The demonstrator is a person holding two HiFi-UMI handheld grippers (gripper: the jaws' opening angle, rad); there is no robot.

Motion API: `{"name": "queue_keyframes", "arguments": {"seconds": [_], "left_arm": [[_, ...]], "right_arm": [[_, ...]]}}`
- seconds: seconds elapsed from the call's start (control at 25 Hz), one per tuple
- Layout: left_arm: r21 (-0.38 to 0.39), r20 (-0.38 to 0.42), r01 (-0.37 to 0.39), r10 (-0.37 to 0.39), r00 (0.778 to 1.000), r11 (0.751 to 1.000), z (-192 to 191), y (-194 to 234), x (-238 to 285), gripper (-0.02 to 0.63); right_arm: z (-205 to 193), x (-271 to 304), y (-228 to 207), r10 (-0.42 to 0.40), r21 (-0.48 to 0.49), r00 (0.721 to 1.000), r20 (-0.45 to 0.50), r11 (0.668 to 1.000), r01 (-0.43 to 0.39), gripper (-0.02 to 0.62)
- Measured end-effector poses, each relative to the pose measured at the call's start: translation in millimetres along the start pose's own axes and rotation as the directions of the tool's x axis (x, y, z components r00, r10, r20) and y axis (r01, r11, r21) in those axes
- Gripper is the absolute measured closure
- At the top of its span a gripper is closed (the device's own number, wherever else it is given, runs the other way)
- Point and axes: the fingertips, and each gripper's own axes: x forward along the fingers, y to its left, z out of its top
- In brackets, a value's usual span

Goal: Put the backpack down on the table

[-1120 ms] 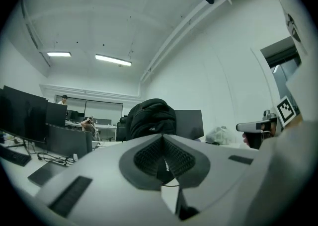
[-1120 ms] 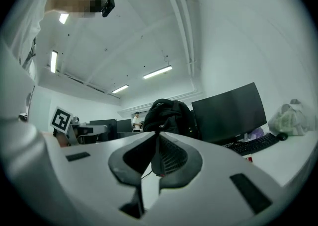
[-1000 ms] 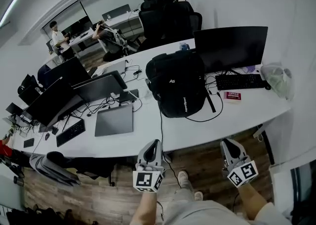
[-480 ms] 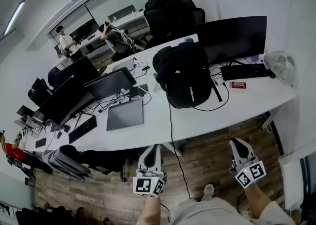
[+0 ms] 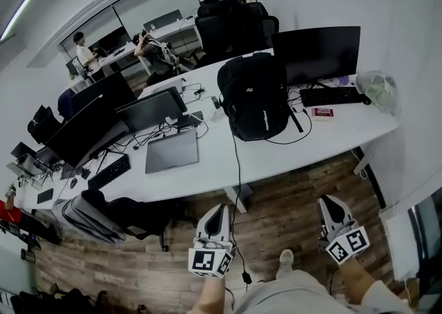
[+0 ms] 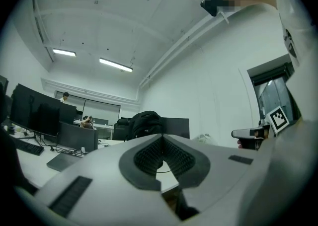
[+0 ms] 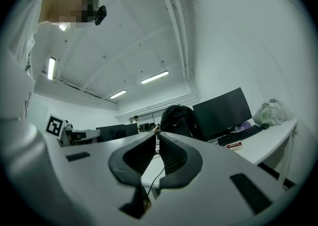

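- Jaws of my left gripper [image 5: 218, 210] are clenched with nothing in them, out over the floor [image 5: 290, 199], well apart from the counter [image 5: 276, 162].
- Backpack [image 5: 254, 95] stands upright on the counter just beside the monitor [image 5: 318, 54]; put-down looks done to me.
- Cable [image 5: 235, 168] hangs off the counter edge; I'd steer clear so it doesn't snag.
- Right gripper [image 5: 324, 202] jaws pressed together, empty too; I'd keep both off the bag.

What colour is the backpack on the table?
Black, with small white print. The backpack shows best in the head view.
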Motion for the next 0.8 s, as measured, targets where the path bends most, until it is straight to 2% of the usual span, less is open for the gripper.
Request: {"name": "queue_keyframes", "arguments": {"seconds": [0.36,0.6,0.8], "left_arm": [[-0.014,-0.026,0.067,-0.067,0.997,0.998,-1.8,-15.9,-77.5,0.597],[0.001,-0.054,0.049,-0.049,0.997,0.999,-10.1,-30.3,-107.2,0.598],[0.005,-0.059,-0.001,0.001,0.998,1.000,-5.2,-36.6,-126.9,0.598]], "right_arm": [[-10.6,-70.7,65.3,-0.054,0.004,0.998,-0.016,0.999,0.054,0.563],[-4.6,-99.7,76.2,-0.047,0.000,0.999,-0.019,0.999,0.047,0.563],[-1.8,-109.9,76.2,-0.006,0.002,1.000,-0.030,1.000,0.006,0.563]]}}
